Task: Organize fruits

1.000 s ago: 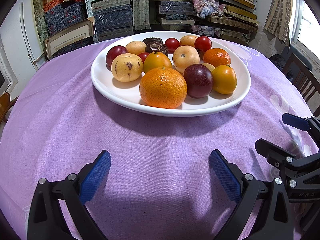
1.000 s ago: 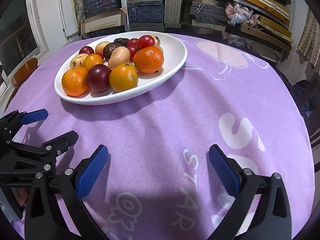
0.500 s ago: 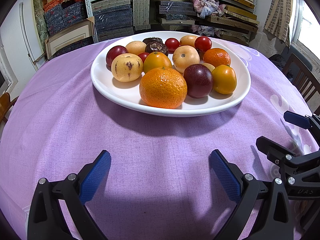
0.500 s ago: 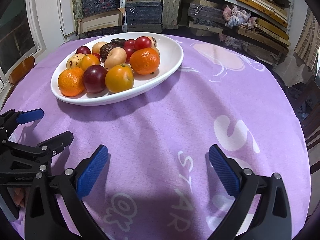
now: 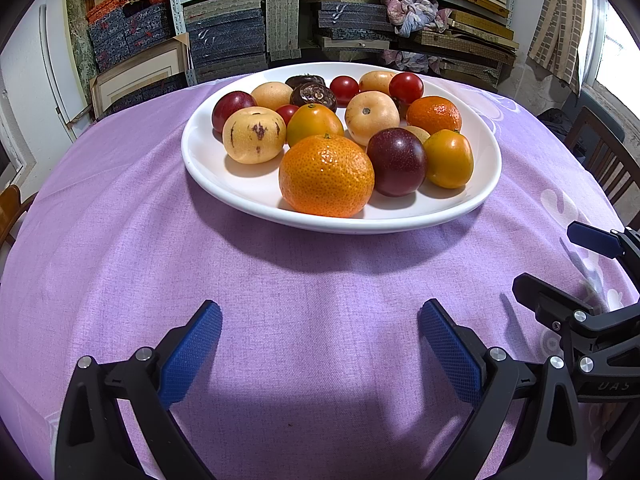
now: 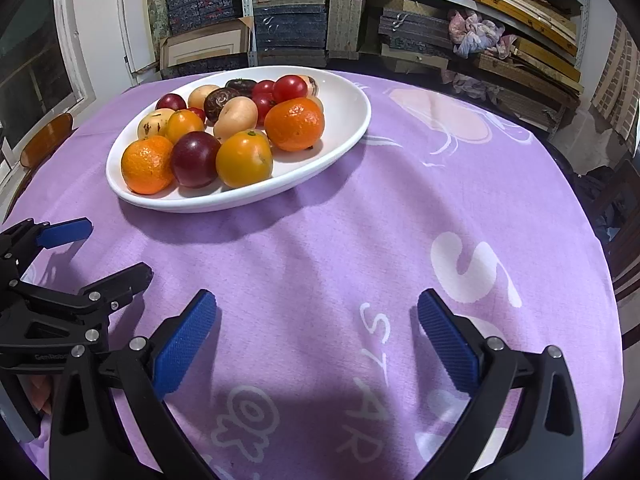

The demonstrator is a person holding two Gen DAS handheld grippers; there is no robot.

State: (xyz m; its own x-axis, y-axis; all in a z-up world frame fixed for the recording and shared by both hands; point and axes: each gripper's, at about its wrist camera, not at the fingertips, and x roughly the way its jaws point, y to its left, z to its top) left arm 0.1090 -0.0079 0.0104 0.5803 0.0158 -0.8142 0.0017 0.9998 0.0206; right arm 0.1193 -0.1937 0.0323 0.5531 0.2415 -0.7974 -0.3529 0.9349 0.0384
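A white oval plate on the purple tablecloth holds several fruits: a big mandarin at the front, a dark plum, a yellow-orange fruit, a speckled pale melon, cherry tomatoes. My left gripper is open above bare cloth, short of the plate. From the right wrist view the same plate lies far left, and my right gripper stands open over the cloth's white lettering. Each gripper shows at the edge of the other's view.
Shelves stacked with boxes and folded cloth fill the wall behind the round table. A wooden chair stands at the right, another chair at the left. Purple cloth right of the plate is bare.
The right gripper's view has swung slightly, so the plate sits a little further left and lower in it. The left gripper is nearly still. Both stay open.
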